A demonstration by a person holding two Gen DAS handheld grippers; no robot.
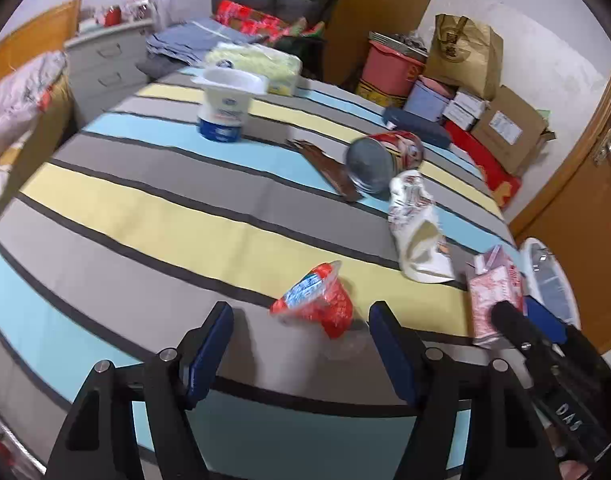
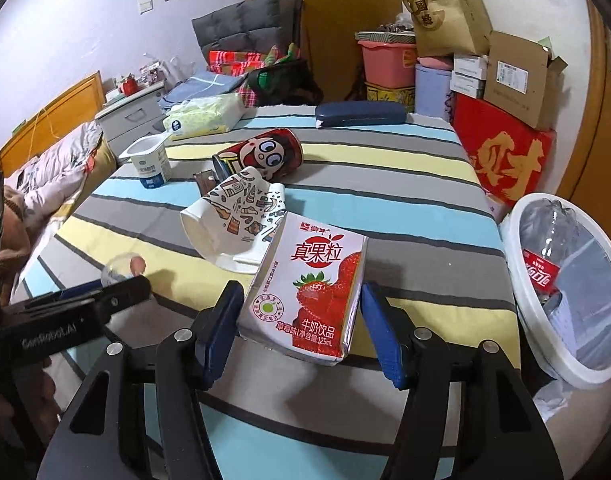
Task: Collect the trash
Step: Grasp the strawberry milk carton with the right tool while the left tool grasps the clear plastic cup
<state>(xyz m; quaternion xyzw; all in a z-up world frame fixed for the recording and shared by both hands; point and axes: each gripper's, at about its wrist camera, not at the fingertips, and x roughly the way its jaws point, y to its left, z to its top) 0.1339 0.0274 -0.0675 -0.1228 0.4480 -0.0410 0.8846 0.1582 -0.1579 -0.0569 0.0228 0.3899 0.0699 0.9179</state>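
A bottle (image 2: 545, 264) was already binned (image 2: 517, 216). The carton (image 2: 309, 292) was framed, seemingly ungripped, by the right gripper (image 2: 301, 332); the left gripper (image 1: 301, 344), jaws apart, approached the jelly cup (image 1: 317, 300). Several items remained uncollected

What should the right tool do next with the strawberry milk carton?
Probably close the right tool on the white and red strawberry milk carton. The carton already sits between its blue pads, which do not seem to press it yet, and the white round bin with a clear bottle inside waits just to the right.
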